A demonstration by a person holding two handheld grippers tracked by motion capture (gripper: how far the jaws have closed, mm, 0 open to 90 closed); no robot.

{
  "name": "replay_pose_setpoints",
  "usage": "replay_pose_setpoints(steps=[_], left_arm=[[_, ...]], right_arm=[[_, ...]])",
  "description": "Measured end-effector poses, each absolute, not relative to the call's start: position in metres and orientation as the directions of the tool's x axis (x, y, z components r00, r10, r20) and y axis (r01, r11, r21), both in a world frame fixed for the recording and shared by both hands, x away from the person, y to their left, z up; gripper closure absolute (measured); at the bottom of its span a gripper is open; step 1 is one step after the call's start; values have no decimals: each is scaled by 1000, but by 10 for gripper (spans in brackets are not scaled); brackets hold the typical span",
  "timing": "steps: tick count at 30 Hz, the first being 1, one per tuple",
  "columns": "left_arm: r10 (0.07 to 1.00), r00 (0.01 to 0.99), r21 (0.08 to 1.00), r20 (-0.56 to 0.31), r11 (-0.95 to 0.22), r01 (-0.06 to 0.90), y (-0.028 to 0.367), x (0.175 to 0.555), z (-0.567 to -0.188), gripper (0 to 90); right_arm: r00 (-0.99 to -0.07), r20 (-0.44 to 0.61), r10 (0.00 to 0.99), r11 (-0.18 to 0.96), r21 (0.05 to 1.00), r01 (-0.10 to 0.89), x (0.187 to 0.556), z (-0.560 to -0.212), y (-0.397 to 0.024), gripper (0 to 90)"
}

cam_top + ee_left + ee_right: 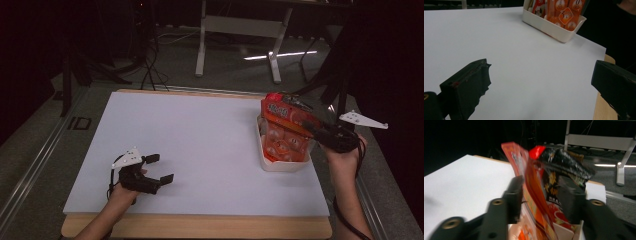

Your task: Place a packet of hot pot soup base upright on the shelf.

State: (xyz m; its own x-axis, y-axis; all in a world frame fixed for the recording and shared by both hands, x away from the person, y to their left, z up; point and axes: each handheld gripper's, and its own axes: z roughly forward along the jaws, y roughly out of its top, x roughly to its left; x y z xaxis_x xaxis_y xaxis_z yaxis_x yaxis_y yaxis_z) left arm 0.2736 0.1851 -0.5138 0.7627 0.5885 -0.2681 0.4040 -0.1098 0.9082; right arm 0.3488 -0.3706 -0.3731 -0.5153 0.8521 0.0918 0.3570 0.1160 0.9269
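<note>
High view: left gripper [159,168] resting on white table sheet [200,145], jaws apart, holding nothing; right gripper [311,129] at orange foil snack packet [285,131] standing in cream plastic tray [280,165].

Left gripper view: jaws wide over bare sheet, tray [549,25] beyond.

Right gripper view: jaws apart, straddling orange packet [534,202], black packet [561,170] alongside.
</note>
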Motion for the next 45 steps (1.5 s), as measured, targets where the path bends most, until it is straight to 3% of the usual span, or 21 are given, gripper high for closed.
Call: replay_pose_setpoints(steps=[7,16,27,45], left_arm=[[589,763,907,-266,-114,404,185,273,-515,15],[587,765,909,-264,-113,401,185,271,-515,15],[585,769,913,-255,-116,391,185,271,-514,15],[579,775,914,-254,-119,389,185,269,-514,15]], right_arm=[[-530,45,847,132,948,291,339,-350,-355,308],[-604,25,797,134,967,217,319,-328,-328,156],[-692,37,721,138,971,196,299,-327,-298,136],[-762,71,643,182,953,243,288,-389,-263,131]])
